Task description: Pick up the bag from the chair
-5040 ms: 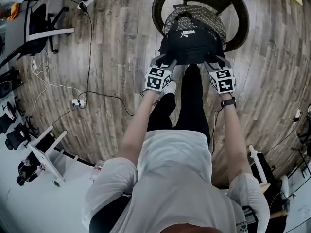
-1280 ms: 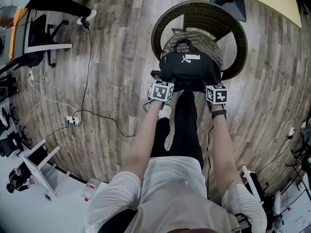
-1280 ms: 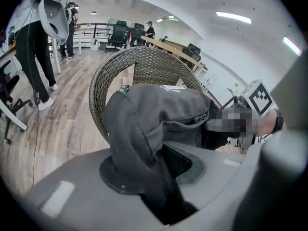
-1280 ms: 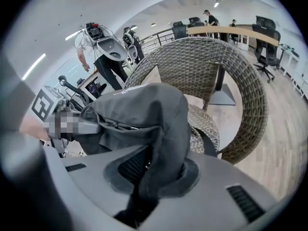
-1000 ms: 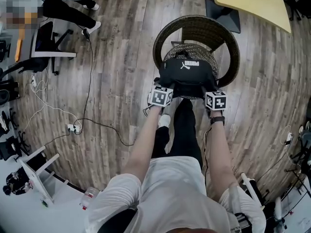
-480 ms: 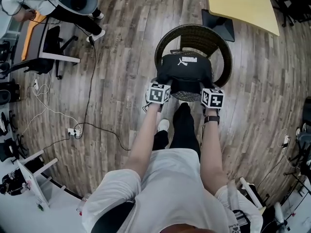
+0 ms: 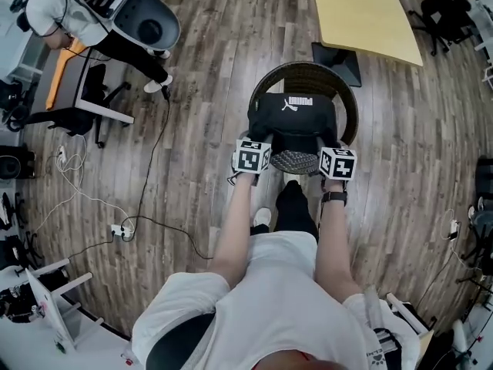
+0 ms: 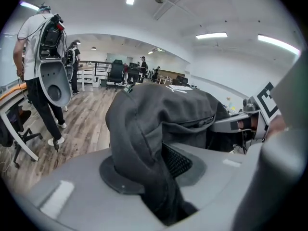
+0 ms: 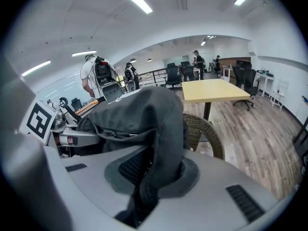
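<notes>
A black bag (image 7: 292,113) with a white logo hangs above the round wicker chair (image 7: 304,79), held between both hands. My left gripper (image 7: 253,146) is shut on the bag's left side; dark fabric (image 8: 144,143) is pinched between its jaws. My right gripper (image 7: 333,153) is shut on the bag's right side, with folded fabric (image 9: 154,143) clamped in its jaws. The chair's woven seat (image 7: 296,161) shows below the bag's near edge, and its rim (image 9: 207,131) appears behind the bag in the right gripper view.
A yellow table (image 7: 362,18) stands beyond the chair. A person wearing a grey backpack rig (image 7: 146,21) stands at the far left by a desk and office chair (image 7: 85,106). Cables and a power strip (image 7: 122,230) lie on the wooden floor at left.
The bag has risen off the chair seat with both grippers holding it. The camera has risen too, so the chair looks smaller and more of the room shows.
</notes>
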Available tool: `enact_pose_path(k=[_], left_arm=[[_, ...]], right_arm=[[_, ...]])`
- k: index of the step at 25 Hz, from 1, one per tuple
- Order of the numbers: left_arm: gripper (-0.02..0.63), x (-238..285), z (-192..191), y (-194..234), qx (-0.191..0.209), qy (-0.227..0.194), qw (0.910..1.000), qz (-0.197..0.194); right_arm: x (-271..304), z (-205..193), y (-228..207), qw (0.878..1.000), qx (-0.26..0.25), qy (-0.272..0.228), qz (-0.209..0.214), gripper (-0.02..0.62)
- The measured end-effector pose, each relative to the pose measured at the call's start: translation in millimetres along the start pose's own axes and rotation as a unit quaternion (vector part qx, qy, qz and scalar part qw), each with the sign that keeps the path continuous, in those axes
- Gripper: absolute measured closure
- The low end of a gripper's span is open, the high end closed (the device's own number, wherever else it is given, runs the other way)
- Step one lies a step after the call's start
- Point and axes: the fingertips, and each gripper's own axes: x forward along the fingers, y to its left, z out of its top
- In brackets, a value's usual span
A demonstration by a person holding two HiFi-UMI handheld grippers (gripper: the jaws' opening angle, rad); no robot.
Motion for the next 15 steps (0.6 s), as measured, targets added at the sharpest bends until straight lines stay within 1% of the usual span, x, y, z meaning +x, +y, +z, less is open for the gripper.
enact_pose_path(k=[8,15], left_arm=[[0.466,-47,36,-15,0.03,-0.05,0.9983,-0.001],[0.466,-86,67,-24,0.065,-0.086,0.9941,-0.004]], right_arm=[[-50,34,21,0.999,-0.016,-0.052,-0.007,0.531],[-88,58,40,0.995,-0.02,-0.099,-0.01,0.529]])
